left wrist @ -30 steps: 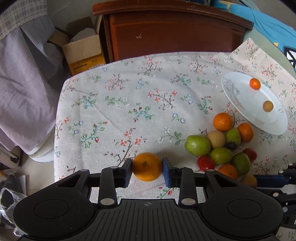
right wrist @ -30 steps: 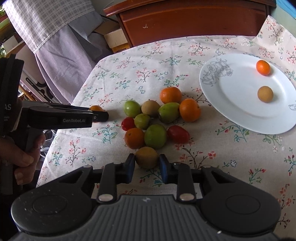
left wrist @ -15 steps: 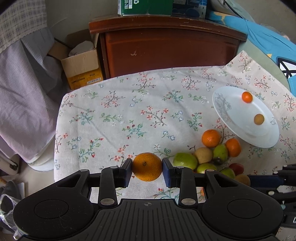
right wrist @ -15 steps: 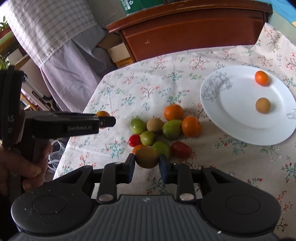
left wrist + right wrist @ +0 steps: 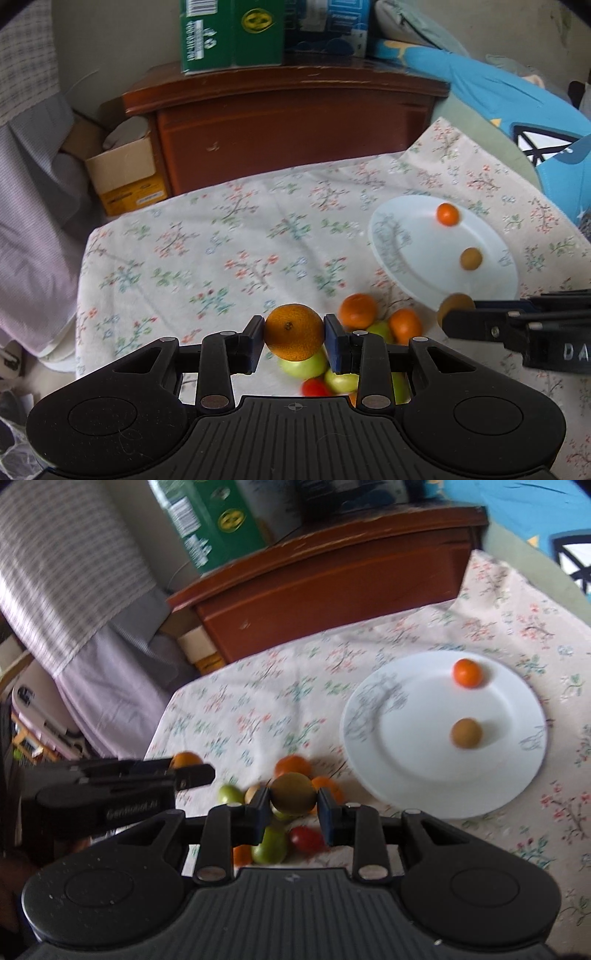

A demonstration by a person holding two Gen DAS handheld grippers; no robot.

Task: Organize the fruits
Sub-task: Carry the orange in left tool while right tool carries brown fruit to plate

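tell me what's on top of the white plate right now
The round white plate carries a small orange fruit and a small brown fruit. The left view hides its near edge behind the right gripper.

Left tool body [image 5: 103,797], seen from the right wrist view at 9 o'clock: pale lettering along its side, blurred, reads roughly "GenRobot.AI".
Right tool body [image 5: 546,336], seen from the left wrist view at 3 o'clock: white letters "DA", cut off by the frame edge.
Green carton [image 5: 232,33] on the wooden cabinet [image 5: 291,125], 12 o'clock: barcode and white print down its left face, a round yellow emblem on the front; wording too small to read.
Dark blue box [image 5: 328,26] beside the carton: pale print, illegible.
Yellow box [image 5: 133,194] on the floor, 10 o'clock: a label strip, illegible.
Plate [image 5: 406,760]: grey drawn motif on the rim, no lettering.
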